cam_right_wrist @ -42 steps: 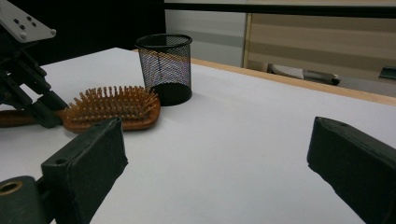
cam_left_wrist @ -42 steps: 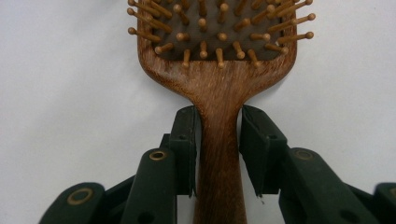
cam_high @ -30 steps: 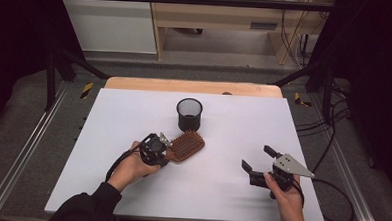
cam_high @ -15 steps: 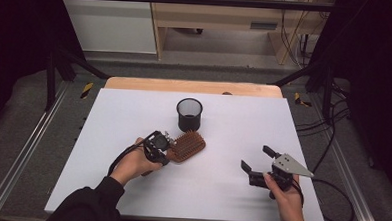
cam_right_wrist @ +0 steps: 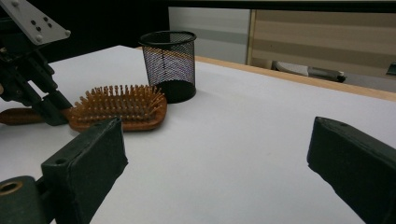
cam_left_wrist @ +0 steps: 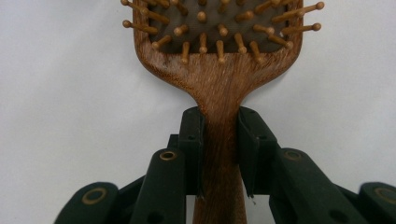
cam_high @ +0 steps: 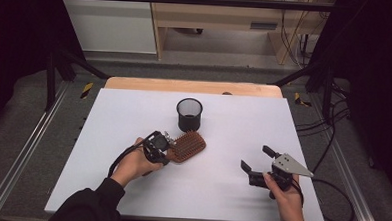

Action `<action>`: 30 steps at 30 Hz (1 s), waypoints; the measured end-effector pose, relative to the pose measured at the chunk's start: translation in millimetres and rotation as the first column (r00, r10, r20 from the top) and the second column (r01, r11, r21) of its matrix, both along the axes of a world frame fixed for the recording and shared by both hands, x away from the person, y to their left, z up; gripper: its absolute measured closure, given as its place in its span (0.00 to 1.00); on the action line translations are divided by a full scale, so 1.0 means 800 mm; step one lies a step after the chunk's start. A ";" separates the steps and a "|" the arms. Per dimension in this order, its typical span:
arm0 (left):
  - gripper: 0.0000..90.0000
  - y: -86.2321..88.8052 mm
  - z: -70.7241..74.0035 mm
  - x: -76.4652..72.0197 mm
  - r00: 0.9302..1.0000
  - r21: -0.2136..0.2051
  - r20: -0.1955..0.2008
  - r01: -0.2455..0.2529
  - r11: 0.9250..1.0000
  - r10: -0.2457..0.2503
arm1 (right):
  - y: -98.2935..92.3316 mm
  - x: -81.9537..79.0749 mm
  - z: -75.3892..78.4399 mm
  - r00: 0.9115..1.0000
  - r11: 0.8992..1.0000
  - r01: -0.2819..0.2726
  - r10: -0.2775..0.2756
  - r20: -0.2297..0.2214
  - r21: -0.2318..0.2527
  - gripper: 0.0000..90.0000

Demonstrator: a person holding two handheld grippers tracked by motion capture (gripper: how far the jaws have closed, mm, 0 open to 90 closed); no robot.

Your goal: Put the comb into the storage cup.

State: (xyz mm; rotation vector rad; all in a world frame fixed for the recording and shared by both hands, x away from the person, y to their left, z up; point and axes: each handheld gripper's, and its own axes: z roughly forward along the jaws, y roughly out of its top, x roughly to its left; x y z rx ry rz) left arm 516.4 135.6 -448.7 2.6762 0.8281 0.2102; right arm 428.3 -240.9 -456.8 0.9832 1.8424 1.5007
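A brown wooden hairbrush (cam_high: 188,145) lies bristles-up on the white table (cam_high: 233,122), just in front of a black mesh cup (cam_high: 189,115). My left gripper (cam_high: 167,150) is shut on the brush's handle. In the left gripper view the two jaws press both sides of the handle (cam_left_wrist: 219,135), below the bristled head (cam_left_wrist: 219,42). My right gripper (cam_high: 255,158) is held open over the table's front right, with nothing between its jaws. The right gripper view looks between its spread jaws at the hairbrush (cam_right_wrist: 119,108), the cup (cam_right_wrist: 169,65) and the left gripper (cam_right_wrist: 49,107).
The cup stands upright at the middle back of the table. A wooden strip (cam_high: 190,86) runs along the far edge. Metal rails (cam_high: 27,148) flank the table, and cables (cam_high: 332,146) trail off at the right.
My left hand has edged slightly forward and right at the brush handle. The brush, the cup and the right gripper have stayed in place.
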 end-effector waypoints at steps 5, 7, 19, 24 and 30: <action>0.81 0.008 -0.003 -0.005 0.999 -0.044 0.033 0.005 0.999 -0.004 | 0.000 0.000 0.000 1.000 1.000 -0.001 0.001 0.001 -0.002 0.05; 0.81 0.007 -0.003 -0.007 0.999 -0.040 0.042 0.008 0.999 -0.006 | 0.000 0.000 0.000 1.000 1.000 0.001 -0.001 -0.002 -0.003 0.05; 0.81 0.008 -0.003 -0.011 0.997 -0.054 0.078 0.013 0.998 -0.009 | 0.000 -0.001 0.001 1.000 1.000 -0.002 0.002 0.003 0.000 0.05; 0.81 0.009 -0.001 -0.015 0.994 -0.077 0.108 0.024 0.997 -0.016 | 0.001 -0.001 0.001 1.000 1.000 -0.004 0.004 0.005 -0.002 0.05; 0.81 0.014 0.005 -0.027 0.987 -0.146 0.159 0.027 0.989 -0.004 | 0.007 -0.004 0.003 1.000 0.999 -0.023 0.023 -0.005 0.037 0.05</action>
